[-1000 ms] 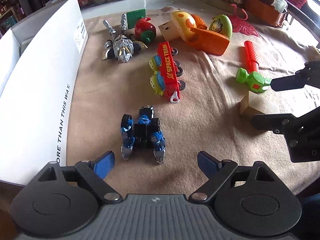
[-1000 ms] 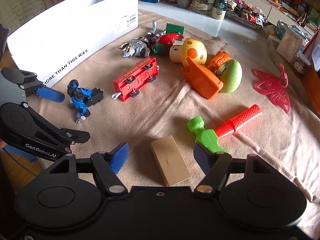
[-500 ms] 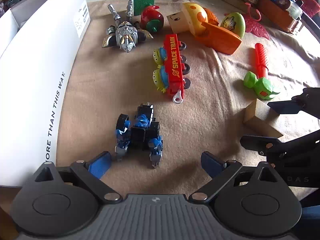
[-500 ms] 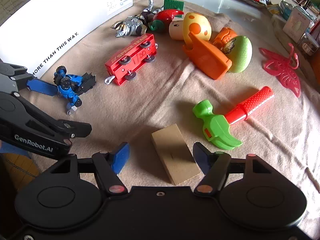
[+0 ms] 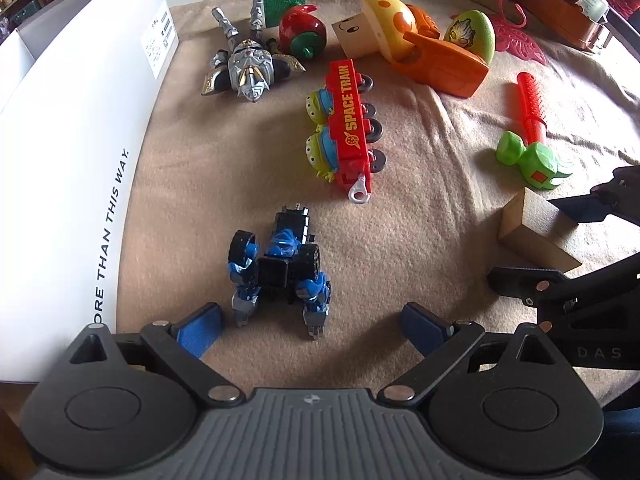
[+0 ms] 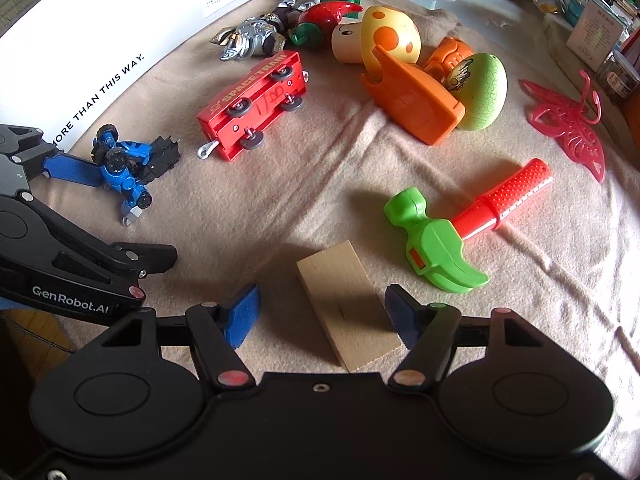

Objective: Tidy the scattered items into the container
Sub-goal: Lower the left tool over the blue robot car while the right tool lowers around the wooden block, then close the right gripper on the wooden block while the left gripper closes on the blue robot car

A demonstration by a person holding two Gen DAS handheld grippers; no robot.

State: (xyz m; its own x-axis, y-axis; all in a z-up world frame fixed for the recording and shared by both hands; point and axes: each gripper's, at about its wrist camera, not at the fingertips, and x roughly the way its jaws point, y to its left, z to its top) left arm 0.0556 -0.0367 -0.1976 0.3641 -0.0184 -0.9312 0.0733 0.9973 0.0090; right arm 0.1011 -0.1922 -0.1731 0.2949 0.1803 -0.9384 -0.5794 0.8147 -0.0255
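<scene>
Now both tools are lined up for a double pick. Low in the left wrist view, the left hand-held gripper [image 5: 310, 326] stands spread wide, its blue pads either side of the blue robot [image 5: 280, 266], which lies on the beige blanket [image 5: 200, 168] untouched. Over in the right wrist view, the right hand-held gripper [image 6: 322, 316] is released too, straddling the near end of the wood block [image 6: 346, 308], with a gap showing at each pad. Nothing is grasped yet.

The white box [image 5: 72, 152], the container, runs up the left edge of the left view, close beside the robot. Still scattered across the upper half: train [image 5: 352, 128], silver figure [image 5: 248, 64], mushroom [image 5: 380, 26], egg [image 5: 472, 34] and hammer [image 5: 528, 136].

So this looks like the approach step, early in the job. Next, I'd judge, each tool needs to settle lower and clench. The robot's loose limbs and wheels could shift under the squeeze, so a grip across its black body seems safest.
</scene>
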